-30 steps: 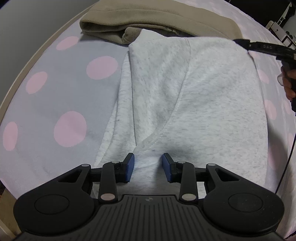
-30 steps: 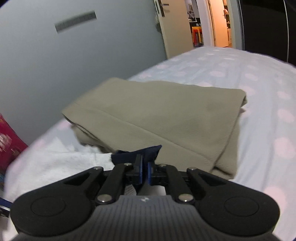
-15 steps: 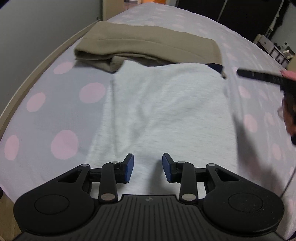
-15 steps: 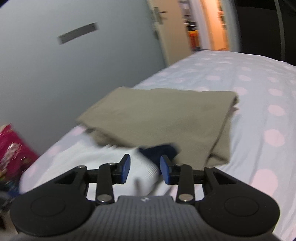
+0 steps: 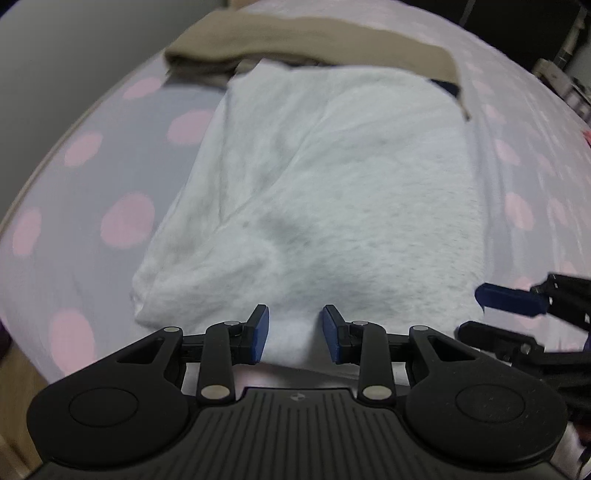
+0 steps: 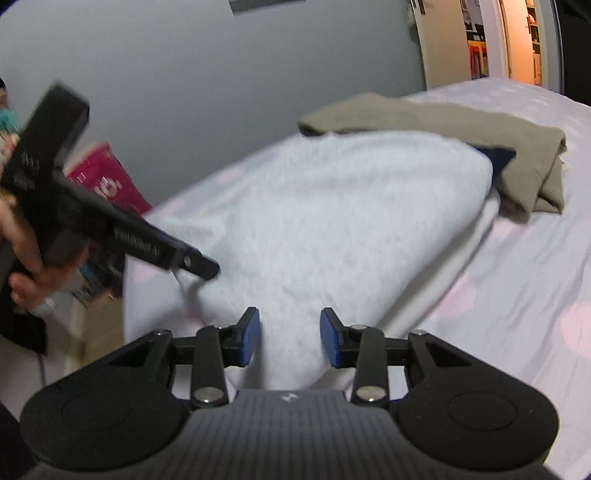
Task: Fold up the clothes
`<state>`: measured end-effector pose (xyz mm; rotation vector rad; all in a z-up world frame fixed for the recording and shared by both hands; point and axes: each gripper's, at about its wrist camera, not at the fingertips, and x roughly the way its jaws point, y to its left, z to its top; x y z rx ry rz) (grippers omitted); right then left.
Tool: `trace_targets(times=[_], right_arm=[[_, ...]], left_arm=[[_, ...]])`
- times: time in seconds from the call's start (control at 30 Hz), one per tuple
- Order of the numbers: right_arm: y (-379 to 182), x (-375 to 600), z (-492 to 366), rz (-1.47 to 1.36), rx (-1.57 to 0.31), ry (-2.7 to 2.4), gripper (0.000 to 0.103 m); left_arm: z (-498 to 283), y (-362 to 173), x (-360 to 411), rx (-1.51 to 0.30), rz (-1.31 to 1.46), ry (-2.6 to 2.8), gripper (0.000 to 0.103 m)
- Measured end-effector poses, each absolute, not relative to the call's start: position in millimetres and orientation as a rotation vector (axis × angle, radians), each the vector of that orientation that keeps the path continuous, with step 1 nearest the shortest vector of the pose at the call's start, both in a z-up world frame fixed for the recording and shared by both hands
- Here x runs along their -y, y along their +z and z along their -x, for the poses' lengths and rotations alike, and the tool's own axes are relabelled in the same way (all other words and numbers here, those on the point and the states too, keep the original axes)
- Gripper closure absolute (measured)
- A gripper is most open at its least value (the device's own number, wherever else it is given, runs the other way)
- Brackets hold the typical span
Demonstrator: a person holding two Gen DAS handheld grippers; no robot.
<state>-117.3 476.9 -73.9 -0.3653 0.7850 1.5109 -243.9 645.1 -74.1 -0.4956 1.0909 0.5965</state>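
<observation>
Polka-dot bed (image 5: 92, 177) — grey garment (image 5: 332, 192), khaki garment (image 5: 306, 33)

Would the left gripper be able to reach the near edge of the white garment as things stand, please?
Probably yes: the left gripper is open right over the white garment, with nothing between them; the right gripper sits off to the side.

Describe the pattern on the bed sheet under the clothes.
The bed sheet is pale lilac with large pink dots, clearest in the left wrist view.

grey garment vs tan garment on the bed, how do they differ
The light grey garment is pale, fleecy and lies nearest both grippers; the tan garment is darker, smoother and lies farther back. The grey garment's far edge overlaps the tan garment. Both are folded and rest on the polka-dot bedsheet.
</observation>
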Motion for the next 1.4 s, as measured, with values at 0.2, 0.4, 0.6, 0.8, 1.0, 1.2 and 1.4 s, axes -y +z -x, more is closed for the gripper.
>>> trace_targets(times=[0.2,0.4,0.6,0.8,1.0,1.2,1.4], right_arm=[[-53,-462,116,0.363,-0.774,1.463,0.063],[-7,-408,117,0.354,-0.687,1.446,0.037],[33,-335,120,0.328,-0.631,1.403,0.025],[55,-267,127,0.295,-0.583,1.353,0.021],[52,-218,137,0.25,-0.54,1.281,0.015],[39,-201,137,0.221,-0.565,1.238,0.015],[22,-195,134,0.213,-0.603,1.229,0.013]], left_arm=[[250,-39,-605,-1.012,0.401,0.628,0.073],[259,22,-535,-0.838,0.359,0.651,0.052],[265,60,-465,-0.686,0.375,0.732,0.042],[274,66,-414,-0.588,0.353,0.809,0.028],[280,55,-379,-0.575,0.343,0.852,0.027],[280,30,-348,-0.628,0.309,0.894,0.025],[277,5,-330,-0.665,0.315,0.902,0.025]])
